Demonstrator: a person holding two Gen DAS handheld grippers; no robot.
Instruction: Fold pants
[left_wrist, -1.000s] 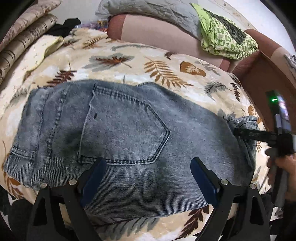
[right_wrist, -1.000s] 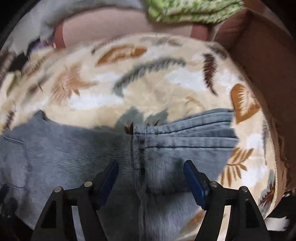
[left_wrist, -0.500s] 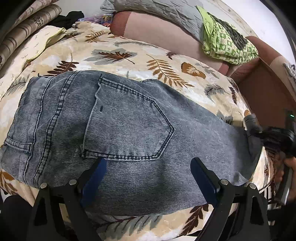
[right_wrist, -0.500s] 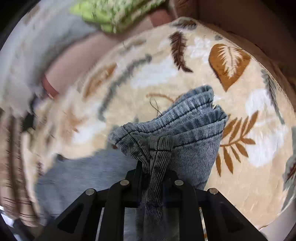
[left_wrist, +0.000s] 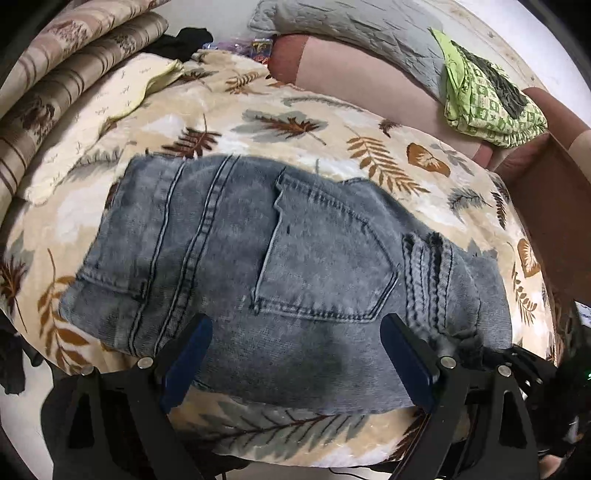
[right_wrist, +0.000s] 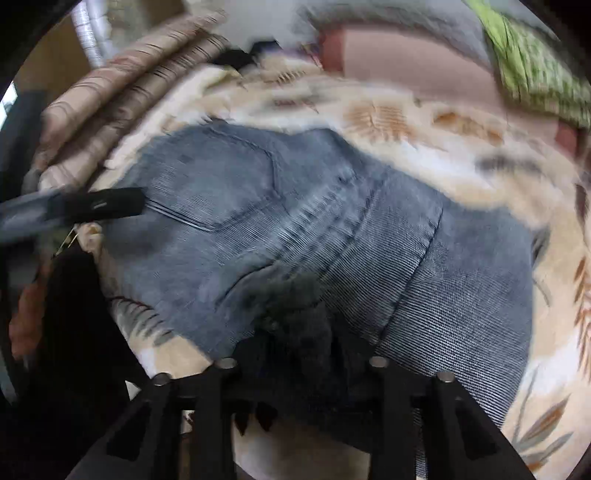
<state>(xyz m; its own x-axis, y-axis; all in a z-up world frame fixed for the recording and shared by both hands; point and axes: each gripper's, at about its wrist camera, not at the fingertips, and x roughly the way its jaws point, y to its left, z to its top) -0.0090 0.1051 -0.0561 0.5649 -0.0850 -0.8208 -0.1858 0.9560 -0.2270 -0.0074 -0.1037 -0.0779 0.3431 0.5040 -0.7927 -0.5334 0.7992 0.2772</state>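
Grey-blue jeans (left_wrist: 295, 251) lie on the leaf-print blanket (left_wrist: 280, 110), back pocket (left_wrist: 325, 258) up. The leg hems (left_wrist: 428, 273) are folded back over the seat, just right of the pocket. My left gripper (left_wrist: 295, 354) hangs open over the near edge of the jeans, its blue pads (left_wrist: 184, 354) clear of the cloth. In the blurred right wrist view my right gripper (right_wrist: 301, 354) has a dark bunch of the hem end (right_wrist: 295, 314) between narrow jaws that are opening. The left gripper's finger (right_wrist: 92, 206) shows at the far left there.
A striped folded blanket (left_wrist: 62, 85) and a cream cloth (left_wrist: 110, 110) lie at the left. A pink bolster (left_wrist: 354, 74), a grey quilt (left_wrist: 369, 26) and green patterned clothing (left_wrist: 487, 107) line the back. A brown wooden side (left_wrist: 554, 206) bounds the right.
My right gripper shut on the leg hems and carried them left, folding the legs over the seat beside the pocket. The left gripper drifted slightly and stayed open.
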